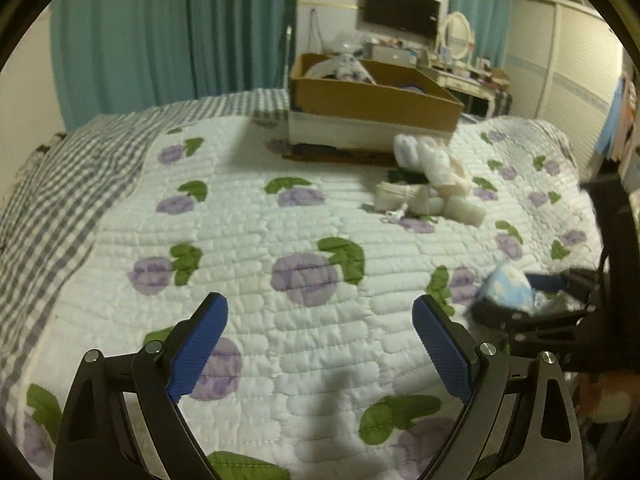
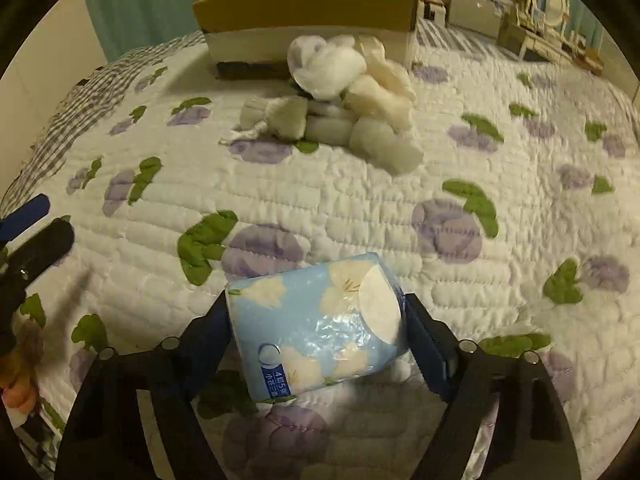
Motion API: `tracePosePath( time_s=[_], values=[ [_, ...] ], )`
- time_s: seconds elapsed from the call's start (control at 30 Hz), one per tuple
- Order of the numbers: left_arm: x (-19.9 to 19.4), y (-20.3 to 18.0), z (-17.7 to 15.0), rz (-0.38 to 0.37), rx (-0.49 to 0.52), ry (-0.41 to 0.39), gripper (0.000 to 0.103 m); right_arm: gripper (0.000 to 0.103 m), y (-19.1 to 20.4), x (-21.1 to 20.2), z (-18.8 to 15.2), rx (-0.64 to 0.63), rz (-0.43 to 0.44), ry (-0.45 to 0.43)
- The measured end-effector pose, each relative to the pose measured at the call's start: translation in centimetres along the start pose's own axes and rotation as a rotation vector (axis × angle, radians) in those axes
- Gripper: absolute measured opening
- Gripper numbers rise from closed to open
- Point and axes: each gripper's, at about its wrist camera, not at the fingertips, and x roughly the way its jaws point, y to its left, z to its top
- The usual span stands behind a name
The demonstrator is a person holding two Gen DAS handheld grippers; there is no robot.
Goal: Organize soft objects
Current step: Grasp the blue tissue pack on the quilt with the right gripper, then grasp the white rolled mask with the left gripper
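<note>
Tissue pack (image 2: 316,320), soft and wrapped in slick blue plastic, sits pinched between the fingers of our right gripper (image 2: 320,320) just above the quilt (image 2: 360,208). Our left gripper (image 1: 320,344) hangs spread and empty over the quilt. We judge the wrap could slide out of the pinch, or the pack buckle if we squeeze harder. Carrying it toward the cardboard box (image 2: 308,0), we might clip the heap of white rolls (image 2: 344,96) lying against the box's front.
</note>
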Motion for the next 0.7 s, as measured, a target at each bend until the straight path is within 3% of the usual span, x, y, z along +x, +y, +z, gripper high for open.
tracePosePath(
  time_s=[0.1,0.23,0.33,0.47,0.57,0.7],
  values=[
    [0.2,-1.0,0.6,-0.015,0.033,0.017,0.095,0.078,-0.1,-1.9,1.4,-0.015,0.013,-0.064],
    [0.8,-2.3,2.7,-0.054,0.037,0.026,0.095,0.078,-1.4,-3.8,4.6,-0.035,-0.038,-0.146],
    [1.7,-3.8,4.6,-0.042,0.067,0.01,0.094,0.078,-3.0,-4.1,7.1,-0.031,-0.066,-0.18],
    [4.7,-5.6,6.5,-0.039,0.075,0.034,0.093,0.078,-5.5,-2.8,9.9,-0.018,-0.089,-0.189],
    [7.6,-6.5,7.3,-0.005,0.028,0.08,0.089,0.078,-7.0,-1.3,10.6,0.003,-0.087,-0.179],
    [11.1,-7.2,7.4,-0.015,-0.015,0.142,0.084,0.078,-9.0,0.4,10.4,0.037,-0.073,-0.151]
  ],
)
